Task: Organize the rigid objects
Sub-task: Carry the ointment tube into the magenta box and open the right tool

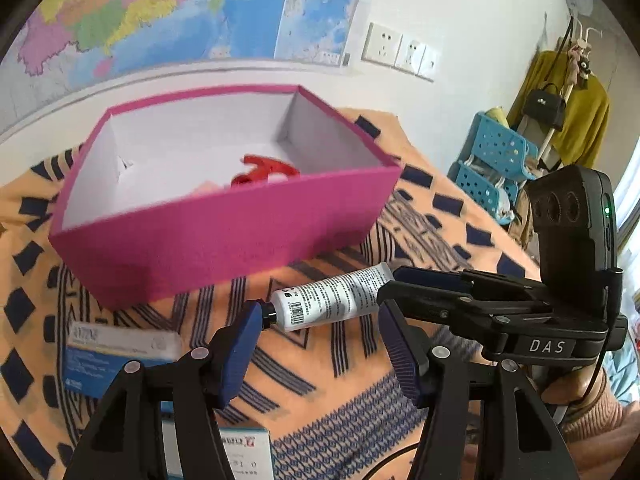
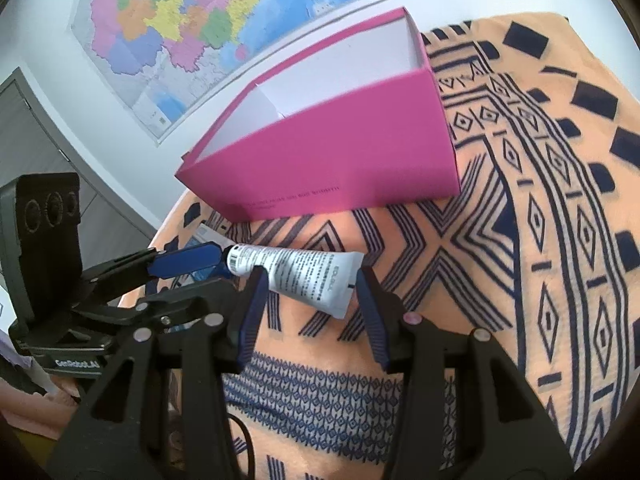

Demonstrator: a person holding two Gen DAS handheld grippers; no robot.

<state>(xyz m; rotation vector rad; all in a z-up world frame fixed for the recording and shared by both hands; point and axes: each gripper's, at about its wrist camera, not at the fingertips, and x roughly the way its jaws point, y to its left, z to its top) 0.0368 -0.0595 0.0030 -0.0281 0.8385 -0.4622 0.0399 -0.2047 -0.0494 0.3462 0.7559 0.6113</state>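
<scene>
we see a white tube (image 1: 332, 300) with a black cap lying on the tabletop (image 1: 352, 420), which is covered by an orange cloth with dark blue patterns. it lies just in front of a pink box (image 1: 224, 236), apart from its front wall.

our left gripper (image 1: 318, 354) has its jaws about half open. in the left wrist view the blue pad (image 1: 240, 356) on the left side sits right at the tube's black cap, while the other pad stands clear of the tube; we cannot tell whether the first one truly touches. nothing is clamped.

our right gripper (image 2: 310, 312) also stands partly open, its jaws on either side of the tube's flat crimped end. in the right wrist view the tube (image 2: 296, 276) runs between the pads, and we see a gap at the right-hand pad; the pads do not press on it.

inside the pink box lies a red object (image 1: 264, 170). two small cartons, one blue and white (image 1: 116, 360), lie on the cloth near the left gripper. a map (image 2: 176, 20) hangs on the wall behind.
</scene>
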